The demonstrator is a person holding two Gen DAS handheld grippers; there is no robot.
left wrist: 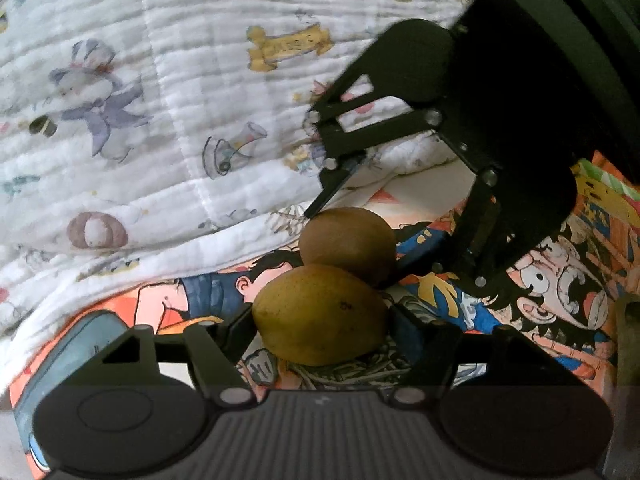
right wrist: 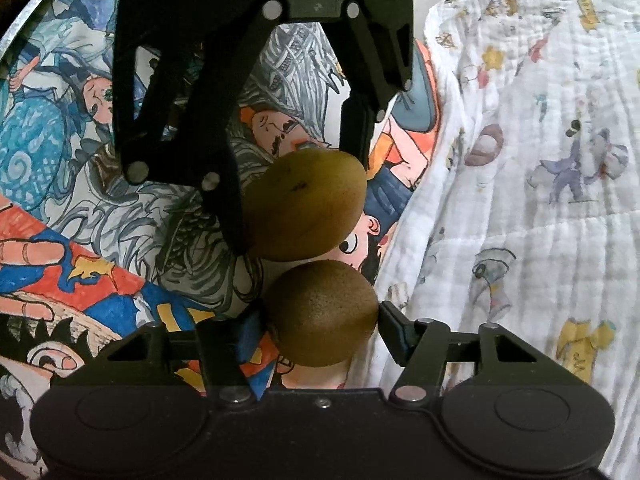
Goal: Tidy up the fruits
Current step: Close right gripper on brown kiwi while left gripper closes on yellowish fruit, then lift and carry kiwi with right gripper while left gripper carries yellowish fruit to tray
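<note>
Two fruits lie side by side and touching on a cartoon-printed cloth (left wrist: 560,280). The smooth yellow-brown fruit (left wrist: 320,316) (right wrist: 304,204) sits between the fingers of my left gripper (left wrist: 320,322), whose pads press on both of its sides. The fuzzy brown kiwi (right wrist: 320,312) (left wrist: 348,240) is clamped the same way by my right gripper (right wrist: 318,320). The grippers face each other. Each wrist view shows the other gripper coming in from above, the left gripper (right wrist: 296,196) and the right gripper (left wrist: 356,242). I cannot tell whether either fruit is off the cloth.
A white quilted blanket (left wrist: 160,120) (right wrist: 540,200) printed with small animals and bones is bunched up right beside the fruits. A dark curved edge (right wrist: 28,12) shows at the top left of the right wrist view.
</note>
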